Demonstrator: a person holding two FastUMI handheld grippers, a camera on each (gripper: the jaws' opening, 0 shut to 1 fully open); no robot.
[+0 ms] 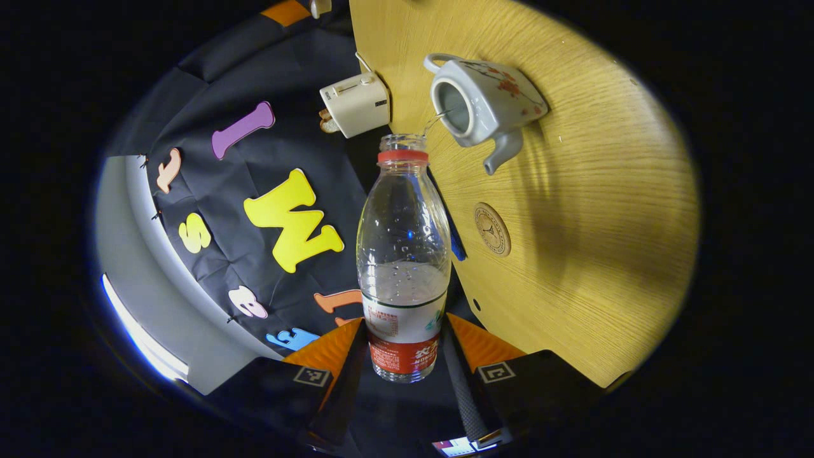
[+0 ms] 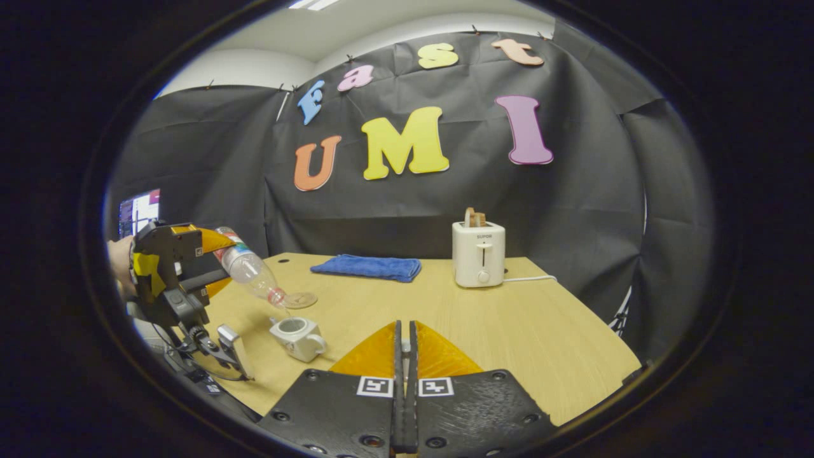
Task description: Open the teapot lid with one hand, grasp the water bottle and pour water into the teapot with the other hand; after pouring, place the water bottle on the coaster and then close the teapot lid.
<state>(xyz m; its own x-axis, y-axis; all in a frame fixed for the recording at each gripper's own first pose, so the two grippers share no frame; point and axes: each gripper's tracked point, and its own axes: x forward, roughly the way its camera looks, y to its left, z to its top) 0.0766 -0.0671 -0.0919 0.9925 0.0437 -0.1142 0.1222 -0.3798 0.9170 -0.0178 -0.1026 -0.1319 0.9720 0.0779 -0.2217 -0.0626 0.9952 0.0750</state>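
Note:
My left gripper [image 1: 404,356] is shut on a clear water bottle [image 1: 404,254] with a red label, gripping its lower body. The bottle is uncapped and tilted, with its mouth toward the open white teapot [image 1: 483,105], and a thin stream of water runs into the opening. A round coaster [image 1: 491,229] lies on the table beside the teapot's spout. In the right gripper view the bottle [image 2: 251,270] slants down over the lidless teapot [image 2: 296,337], with the coaster [image 2: 299,300] behind it. My right gripper [image 2: 405,343] is shut, with a small pale bit of the lid pinched between its fingers.
A white toaster [image 2: 478,253] with bread in it stands at the back of the wooden table [image 2: 540,337], its cord trailing right. A folded blue cloth [image 2: 367,267] lies left of it. A hand [image 2: 117,261] holds the left gripper [image 2: 216,267] at the table's left edge.

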